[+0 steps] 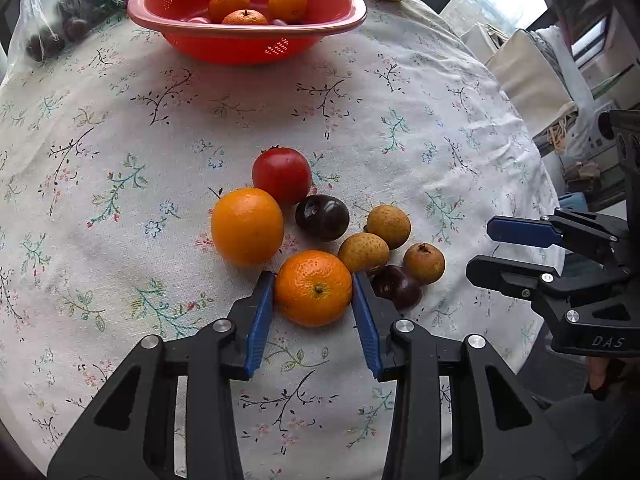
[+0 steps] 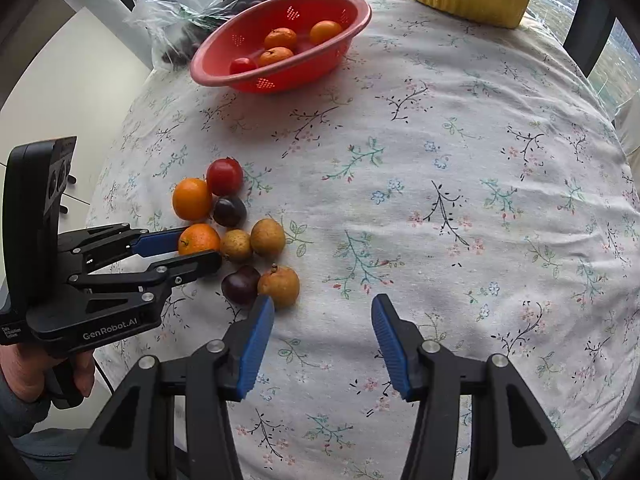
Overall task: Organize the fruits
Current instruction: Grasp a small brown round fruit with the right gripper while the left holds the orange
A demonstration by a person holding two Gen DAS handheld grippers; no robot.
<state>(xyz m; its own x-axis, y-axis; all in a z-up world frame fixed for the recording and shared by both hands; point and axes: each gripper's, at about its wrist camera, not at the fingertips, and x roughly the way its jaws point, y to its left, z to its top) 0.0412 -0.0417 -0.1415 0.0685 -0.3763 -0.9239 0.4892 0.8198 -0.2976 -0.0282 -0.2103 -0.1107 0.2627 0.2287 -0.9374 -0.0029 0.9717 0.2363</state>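
Blue-padded left claw [image 1: 313, 288] clamps the round dimpled orange mandarin [image 1: 313, 288] on the floral-cloth counter [image 1: 400, 120]; a straight lift should spare the brown longans [image 1: 363, 253] touching it. From the right wrist, the right claw [image 2: 322, 320] hangs released, and the red plastic colander [image 2: 280, 46] waits beyond.

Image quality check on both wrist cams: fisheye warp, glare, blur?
Left wrist view: strong barrel warp bends the tablecloth edge; blown-out window upper right; mandarin between the left gripper pads is sharp with soft shadows. Right wrist view: same warp, dark vignette corners, bright windows on top; right gripper crisp, no motion blur.
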